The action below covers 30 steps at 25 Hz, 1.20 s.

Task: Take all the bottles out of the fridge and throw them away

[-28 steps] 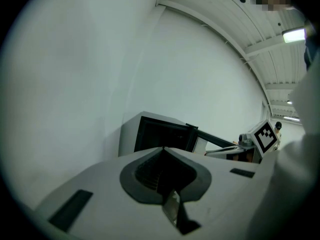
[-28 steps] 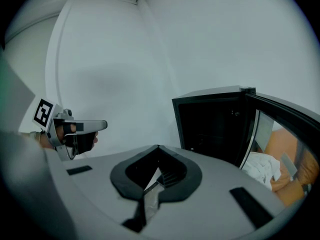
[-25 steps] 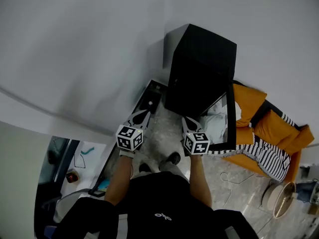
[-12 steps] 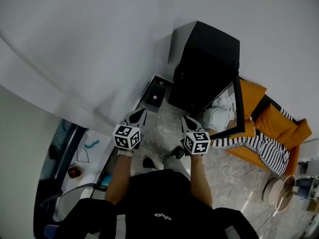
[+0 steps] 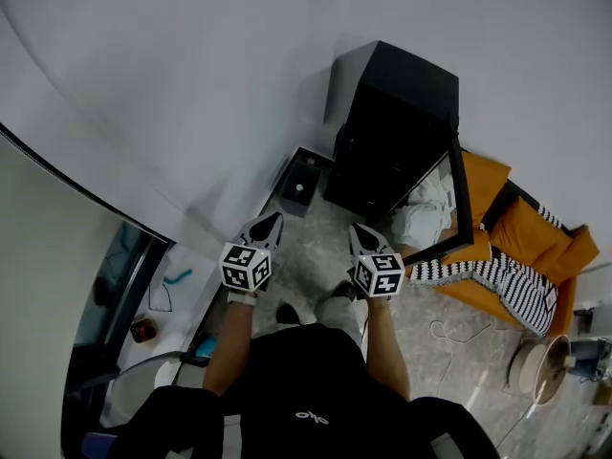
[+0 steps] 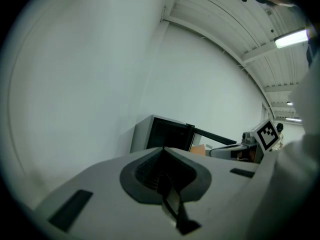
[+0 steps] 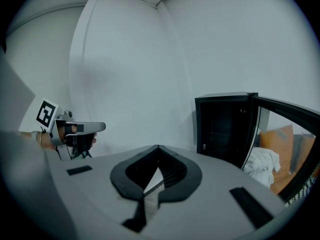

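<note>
A black mini fridge (image 5: 394, 127) stands against the white wall with its door (image 5: 459, 199) swung open to the right. Its inside is dark and I make out no bottles. Both grippers hover side by side at waist height, a step short of the fridge. My left gripper (image 5: 273, 218) is shut and empty, and so is my right gripper (image 5: 354, 229). In the left gripper view the shut tips (image 6: 162, 149) point toward the fridge (image 6: 164, 133). In the right gripper view the tips (image 7: 158, 146) are shut, with the fridge (image 7: 225, 126) off to the right.
A small black bin (image 5: 302, 184) sits on the floor left of the fridge. An orange sofa (image 5: 521, 232) with a striped cloth (image 5: 497, 280) and a white bundle (image 5: 426, 213) lies behind the open door. Grey marbled floor (image 5: 311, 256) stretches between me and the fridge.
The head view has shifted, so the bin by the fridge shows more fully. Both grippers stay shut, empty and side by side.
</note>
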Tool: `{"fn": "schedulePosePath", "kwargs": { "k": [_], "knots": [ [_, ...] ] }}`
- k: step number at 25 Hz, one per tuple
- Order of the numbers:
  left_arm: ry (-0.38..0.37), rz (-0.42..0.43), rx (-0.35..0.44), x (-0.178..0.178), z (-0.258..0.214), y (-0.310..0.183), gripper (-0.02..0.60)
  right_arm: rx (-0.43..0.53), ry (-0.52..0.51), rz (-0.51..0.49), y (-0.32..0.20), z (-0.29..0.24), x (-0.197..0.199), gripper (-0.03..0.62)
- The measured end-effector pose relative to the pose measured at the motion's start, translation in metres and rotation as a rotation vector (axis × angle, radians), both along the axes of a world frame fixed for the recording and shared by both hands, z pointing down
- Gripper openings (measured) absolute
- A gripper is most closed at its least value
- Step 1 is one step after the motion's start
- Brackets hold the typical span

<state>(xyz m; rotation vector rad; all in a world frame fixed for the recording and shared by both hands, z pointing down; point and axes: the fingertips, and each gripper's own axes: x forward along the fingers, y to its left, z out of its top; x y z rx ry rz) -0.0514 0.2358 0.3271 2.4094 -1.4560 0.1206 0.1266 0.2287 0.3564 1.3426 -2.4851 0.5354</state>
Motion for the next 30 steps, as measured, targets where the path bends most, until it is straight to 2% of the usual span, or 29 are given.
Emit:
{"fn": "schedulePosePath", "kwargs": {
  "k": [17, 30],
  "knots": [
    [-0.017, 0.002, 0.005, 0.001, -0.002, 0.031, 0.003, 0.019, 0.009, -0.039, 0.024, 0.000, -0.009, 0.009],
    [0.007, -0.008, 0.020, 0.006, -0.010, 0.033, 0.003, 0.042, 0.028, -0.054, 0.027, -0.010, -0.005, 0.008]
  ]
}}
